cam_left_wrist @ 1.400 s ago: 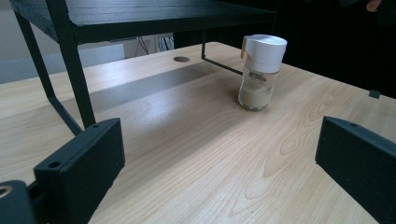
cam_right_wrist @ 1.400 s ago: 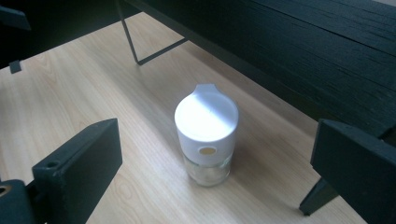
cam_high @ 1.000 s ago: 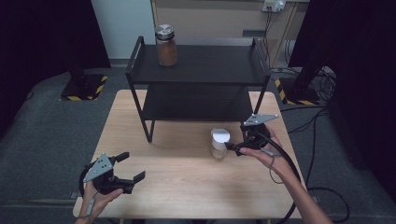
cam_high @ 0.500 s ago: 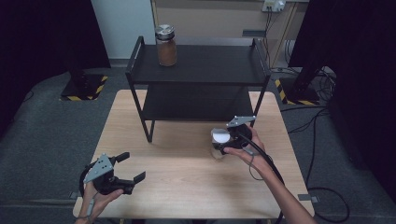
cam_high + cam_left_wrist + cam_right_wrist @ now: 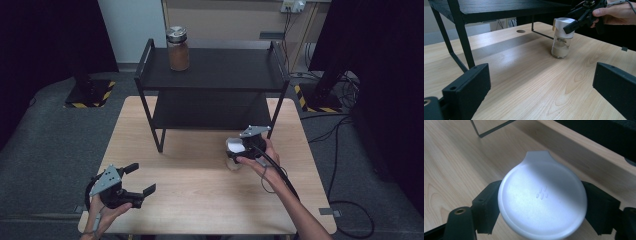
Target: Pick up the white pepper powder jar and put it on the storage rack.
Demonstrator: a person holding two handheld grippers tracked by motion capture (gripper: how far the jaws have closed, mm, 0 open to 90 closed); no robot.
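White-capped jar point(image 5: 562, 38), glass body hidden under right tongs point(image 5: 239, 151)

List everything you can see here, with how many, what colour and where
Small jar: one, clear glass, pale powder inside, silver-white lid, on the table right of centre.
Tall jar: one, brown contents, metal lid, shelf's top level, left end.
Shelf: one, black, two levels, back of the table.
Table: one, light wood.
Cables: black, on the grey floor at right.
Left gripper: black, jaws apart, near front-left corner.
Right gripper: black, jaws either side of the small jar's lid.
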